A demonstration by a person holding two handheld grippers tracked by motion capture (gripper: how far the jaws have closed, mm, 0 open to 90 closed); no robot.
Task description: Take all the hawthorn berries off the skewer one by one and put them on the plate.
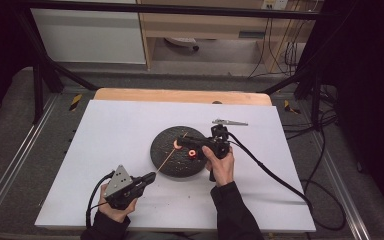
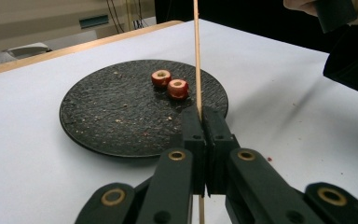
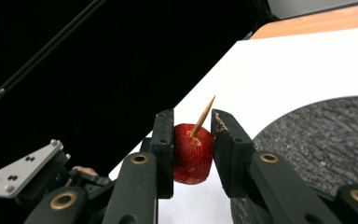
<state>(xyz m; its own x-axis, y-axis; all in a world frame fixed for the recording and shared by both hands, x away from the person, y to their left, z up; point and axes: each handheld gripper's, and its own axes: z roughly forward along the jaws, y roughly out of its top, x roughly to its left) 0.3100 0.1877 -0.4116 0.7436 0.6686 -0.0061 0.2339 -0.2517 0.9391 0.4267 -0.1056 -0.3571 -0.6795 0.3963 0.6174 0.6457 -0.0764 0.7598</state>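
Note:
My left gripper is shut on the lower end of a thin wooden skewer, which slants up over a round black plate. My right gripper is shut on a red fruit piece held above the plate. The skewer's pointed tip pokes out through the top of that piece. Two more red cored fruit pieces lie on the plate; one of them shows beside the right gripper.
The plate rests on a white sheet covering a wooden table. Small crumbs dot the plate and the sheet near it. Black cables trail from both grippers. Dark frame legs stand at the far corners.

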